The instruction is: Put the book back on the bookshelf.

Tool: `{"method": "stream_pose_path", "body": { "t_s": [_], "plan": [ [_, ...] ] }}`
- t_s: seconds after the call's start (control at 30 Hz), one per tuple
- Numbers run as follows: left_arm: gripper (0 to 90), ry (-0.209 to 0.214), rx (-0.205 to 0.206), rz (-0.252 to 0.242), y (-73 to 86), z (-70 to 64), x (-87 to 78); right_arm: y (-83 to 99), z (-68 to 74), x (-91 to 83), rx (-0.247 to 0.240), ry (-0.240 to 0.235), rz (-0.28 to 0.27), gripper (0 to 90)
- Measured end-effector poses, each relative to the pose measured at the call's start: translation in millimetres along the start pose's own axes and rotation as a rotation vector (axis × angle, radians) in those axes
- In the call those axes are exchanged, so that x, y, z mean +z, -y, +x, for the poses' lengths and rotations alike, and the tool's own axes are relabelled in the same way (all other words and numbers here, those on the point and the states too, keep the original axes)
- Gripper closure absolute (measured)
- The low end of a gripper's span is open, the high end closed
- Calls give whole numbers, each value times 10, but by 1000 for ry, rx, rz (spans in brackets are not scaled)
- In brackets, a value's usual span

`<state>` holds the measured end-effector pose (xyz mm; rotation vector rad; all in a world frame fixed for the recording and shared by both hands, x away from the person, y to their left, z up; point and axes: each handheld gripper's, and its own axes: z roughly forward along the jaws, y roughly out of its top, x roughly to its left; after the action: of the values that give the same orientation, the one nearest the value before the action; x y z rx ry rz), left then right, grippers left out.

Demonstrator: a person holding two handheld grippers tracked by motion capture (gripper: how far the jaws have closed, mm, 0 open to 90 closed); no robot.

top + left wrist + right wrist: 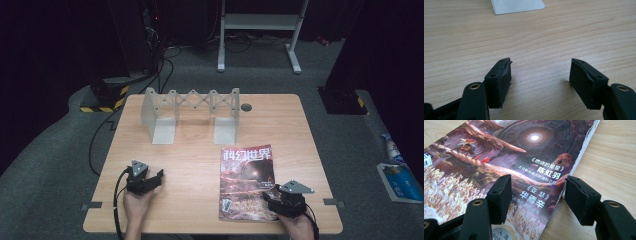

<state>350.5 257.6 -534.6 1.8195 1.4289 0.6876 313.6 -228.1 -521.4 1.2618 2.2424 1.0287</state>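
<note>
A magazine (pixel 247 181) with a dark illustrated cover lies flat on the wooden table (pixel 200 160), right of centre near the front edge. My right gripper (pixel 274 196) rests at the magazine's lower right corner. In the right gripper view its jaws stand open over the magazine (pixel 506 165), straddling the cover's right edge, with nothing between them (pixel 537 197). My left gripper (pixel 155 178) sits at the front left of the table. Its jaws (pixel 540 80) are open over bare wood.
A grey expanding book rack (pixel 191 114) with two L-shaped ends stands at the back of the table; one foot plate (pixel 517 5) shows in the left gripper view. A small round grommet (pixel 246 107) lies behind it. Blue items (pixel 397 175) lie on the floor at the right.
</note>
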Motion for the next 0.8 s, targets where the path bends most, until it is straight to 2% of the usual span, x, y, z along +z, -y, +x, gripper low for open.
{"method": "stream_pose_path", "body": {
  "t_s": [0.37,0.8],
  "plan": [
    [341,0,2,1,1,-4,-1,-80,115,104,-19,-21,-1,386],
    [340,-14,15,2,1,-30,5,-130,232,195,-11,-41,-14,386]
  ]
}}
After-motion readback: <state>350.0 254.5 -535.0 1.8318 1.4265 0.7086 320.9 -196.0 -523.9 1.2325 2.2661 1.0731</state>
